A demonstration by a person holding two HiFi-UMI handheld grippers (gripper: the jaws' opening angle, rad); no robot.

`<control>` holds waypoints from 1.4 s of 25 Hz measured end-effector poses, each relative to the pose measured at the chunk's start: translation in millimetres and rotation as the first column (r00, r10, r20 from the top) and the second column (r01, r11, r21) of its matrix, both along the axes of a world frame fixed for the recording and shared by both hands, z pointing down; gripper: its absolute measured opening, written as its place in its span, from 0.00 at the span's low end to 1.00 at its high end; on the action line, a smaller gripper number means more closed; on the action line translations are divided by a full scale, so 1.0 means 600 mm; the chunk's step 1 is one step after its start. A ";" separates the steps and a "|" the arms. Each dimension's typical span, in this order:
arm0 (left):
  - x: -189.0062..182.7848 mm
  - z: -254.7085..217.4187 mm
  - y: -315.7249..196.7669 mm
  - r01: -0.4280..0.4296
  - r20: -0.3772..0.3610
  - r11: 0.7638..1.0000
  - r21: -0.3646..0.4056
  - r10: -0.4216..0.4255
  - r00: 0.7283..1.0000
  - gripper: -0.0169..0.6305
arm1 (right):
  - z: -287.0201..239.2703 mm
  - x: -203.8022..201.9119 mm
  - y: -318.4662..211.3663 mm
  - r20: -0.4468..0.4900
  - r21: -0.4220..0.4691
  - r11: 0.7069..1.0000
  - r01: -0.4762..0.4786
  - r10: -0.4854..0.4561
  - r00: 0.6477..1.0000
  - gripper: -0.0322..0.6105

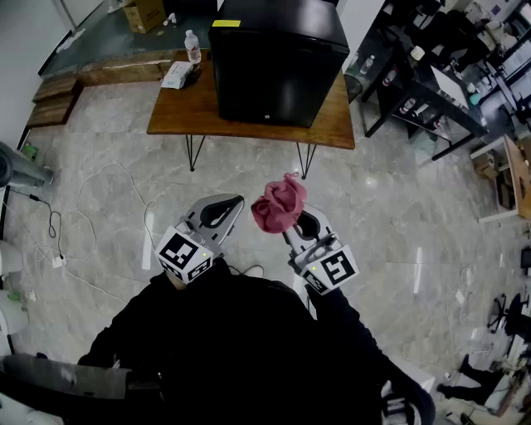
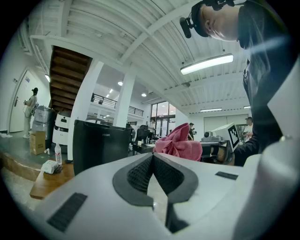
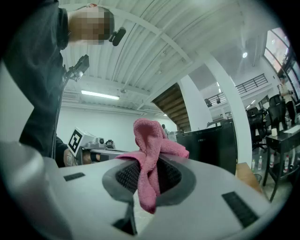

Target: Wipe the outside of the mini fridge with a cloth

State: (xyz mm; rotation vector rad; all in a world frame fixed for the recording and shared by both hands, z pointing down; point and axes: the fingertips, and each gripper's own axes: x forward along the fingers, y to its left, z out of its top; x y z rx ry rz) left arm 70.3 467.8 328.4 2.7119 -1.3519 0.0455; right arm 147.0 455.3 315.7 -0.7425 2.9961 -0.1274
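Note:
The black mini fridge (image 1: 276, 58) stands on a wooden table (image 1: 178, 108) ahead of me, its door facing me; it also shows in the left gripper view as mini fridge (image 2: 101, 145) and in the right gripper view as mini fridge (image 3: 213, 143). A crumpled pink cloth (image 1: 280, 204) is pinched in my right gripper (image 1: 292, 217), bunched above the jaws and hanging down between them as cloth (image 3: 150, 159). My left gripper (image 1: 228, 203) is shut with nothing in it, to the left of the cloth (image 2: 179, 143). Both grippers are held over the floor, well short of the table.
A water bottle (image 1: 193, 46) and a white packet (image 1: 176, 75) lie at the table's left end. Cables (image 1: 99, 207) trail over the marble floor at the left. Black desks and shelving (image 1: 431, 79) crowd the right side. A cardboard box (image 1: 143, 12) sits behind the table.

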 end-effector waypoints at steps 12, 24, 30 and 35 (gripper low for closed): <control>0.006 -0.001 -0.029 0.012 0.007 1.000 -0.010 -0.012 1.000 0.03 | 0.008 0.001 -0.018 0.008 -0.027 0.999 0.022 -0.021 1.000 0.14; -0.148 -0.014 -0.162 0.067 0.013 0.998 0.012 -0.067 0.998 0.03 | 0.043 -0.148 -0.165 -0.037 -0.112 0.993 -0.047 0.043 0.998 0.14; -0.271 -0.026 -0.299 0.065 0.004 0.997 0.039 -0.065 0.998 0.03 | 0.018 -0.268 -0.289 -0.061 -0.081 0.989 -0.121 0.116 0.991 0.14; -0.359 -0.051 -0.418 0.031 -0.012 0.997 0.072 -0.030 0.999 0.03 | -0.016 -0.366 -0.417 -0.068 -0.042 0.980 -0.194 0.190 0.979 0.14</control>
